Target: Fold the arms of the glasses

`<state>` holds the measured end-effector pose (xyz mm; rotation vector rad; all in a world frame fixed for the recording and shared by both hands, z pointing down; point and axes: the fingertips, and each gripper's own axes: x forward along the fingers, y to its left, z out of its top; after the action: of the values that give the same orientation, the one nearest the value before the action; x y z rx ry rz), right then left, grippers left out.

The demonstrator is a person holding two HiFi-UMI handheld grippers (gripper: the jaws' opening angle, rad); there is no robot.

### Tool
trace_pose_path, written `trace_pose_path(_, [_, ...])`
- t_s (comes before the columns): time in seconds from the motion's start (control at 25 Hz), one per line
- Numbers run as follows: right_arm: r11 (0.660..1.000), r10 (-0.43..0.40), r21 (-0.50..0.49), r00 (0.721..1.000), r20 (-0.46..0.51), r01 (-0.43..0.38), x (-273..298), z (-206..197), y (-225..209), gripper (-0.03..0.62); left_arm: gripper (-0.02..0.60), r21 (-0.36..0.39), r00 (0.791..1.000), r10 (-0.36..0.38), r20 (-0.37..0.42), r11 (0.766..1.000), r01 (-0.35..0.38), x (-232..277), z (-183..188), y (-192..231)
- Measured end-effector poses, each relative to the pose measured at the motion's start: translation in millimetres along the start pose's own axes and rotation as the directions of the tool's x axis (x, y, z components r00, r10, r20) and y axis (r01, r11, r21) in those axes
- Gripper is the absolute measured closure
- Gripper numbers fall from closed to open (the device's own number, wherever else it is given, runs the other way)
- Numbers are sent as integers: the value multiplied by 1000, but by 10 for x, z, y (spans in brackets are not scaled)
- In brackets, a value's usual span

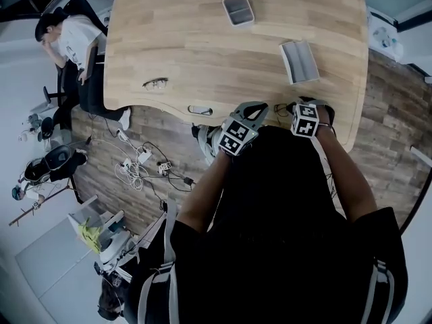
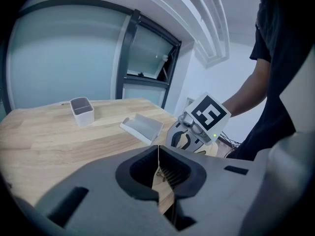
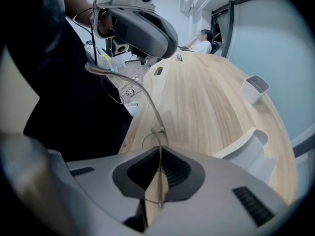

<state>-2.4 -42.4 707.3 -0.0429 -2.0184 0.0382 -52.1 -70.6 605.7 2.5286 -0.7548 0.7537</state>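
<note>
Left gripper (image 2: 158, 173) and right gripper (image 3: 160, 181), jaws closed, each pinch the glasses (image 3: 160, 131) spanning between them

Two glasses (image 1: 155, 83), two white containers (image 1: 238, 9), two claws (image 2: 158, 157), one table (image 1: 202, 46).

1. Head view: bright, even, diffuse light; the table (image 1: 202, 52) shows only faint shadows, and the black shirt (image 1: 283, 201) is underexposed.
2. All views: strong fisheye bending, with dark corners.
3. Left gripper view: cool glow from the far window (image 2: 64, 58); the near left gripper (image 2: 158, 157) is soft.
4. Right gripper view: the near right gripper (image 3: 160, 167) is blurred; the glasses (image 3: 157, 130) wire is sharper.
</note>
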Motion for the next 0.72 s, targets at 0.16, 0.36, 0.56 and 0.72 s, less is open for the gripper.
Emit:
trace_pose_path(0.16, [1000,-3,10,1000,3,2,32,6,-11,557,563,-8,1000,3,1,1000,-3,-23,-22,-17])
trace_pose_path(0.36, [999,-27,33,1000,13,27,28,17,-48,556,563,-37,1000,-3,7,999,3,-21,-61,-33])
trace_pose_path(0.56, [991,-80,118,993,91,69,-80,56,-79,554,561,-41,999,-28,34,999,29,-57,-58,-67])
trace_pose_path(0.72, [978,-108,195,984,144,78,-257,54,-77,554,561,-76,998,-24,57,997,28,-41,-86,-42])
